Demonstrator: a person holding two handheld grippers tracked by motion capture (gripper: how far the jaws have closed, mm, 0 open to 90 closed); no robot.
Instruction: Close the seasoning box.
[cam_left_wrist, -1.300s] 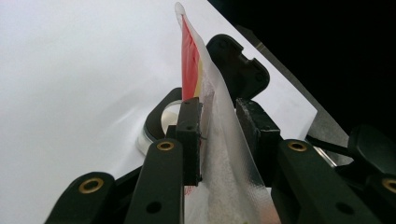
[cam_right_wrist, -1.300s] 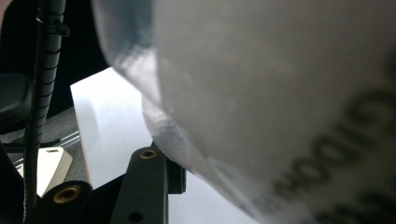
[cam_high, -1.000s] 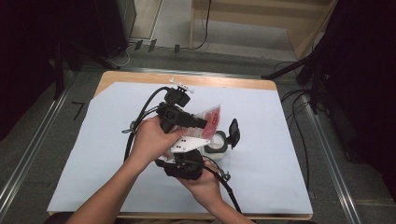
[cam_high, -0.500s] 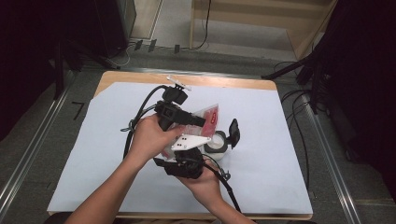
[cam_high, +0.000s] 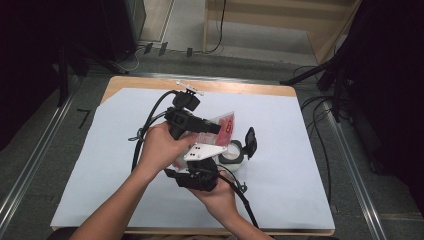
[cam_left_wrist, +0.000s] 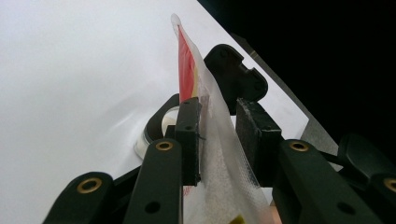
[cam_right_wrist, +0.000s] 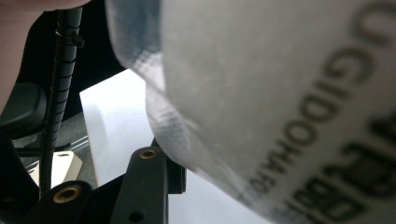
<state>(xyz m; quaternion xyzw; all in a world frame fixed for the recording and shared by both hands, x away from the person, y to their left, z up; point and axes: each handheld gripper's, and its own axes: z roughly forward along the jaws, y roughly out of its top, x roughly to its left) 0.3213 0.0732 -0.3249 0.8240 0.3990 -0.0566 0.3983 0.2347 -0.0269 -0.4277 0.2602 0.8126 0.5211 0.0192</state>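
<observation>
A clear plastic bag with red print and white grains is held up over the middle of the table. My left gripper comes in from the left, and in the left gripper view its pads are shut on the bag. My right gripper sits lower and nearer, under the bag. In the right gripper view the bag lies close against one fingertip and hides the other jaw. Just behind the bag stands a small white jar with its black lid flipped open.
A white sheet covers the wooden table. Black cables loop from the grippers over the left of the sheet. A small white piece lies at the far edge. Metal rails run on the floor at both sides.
</observation>
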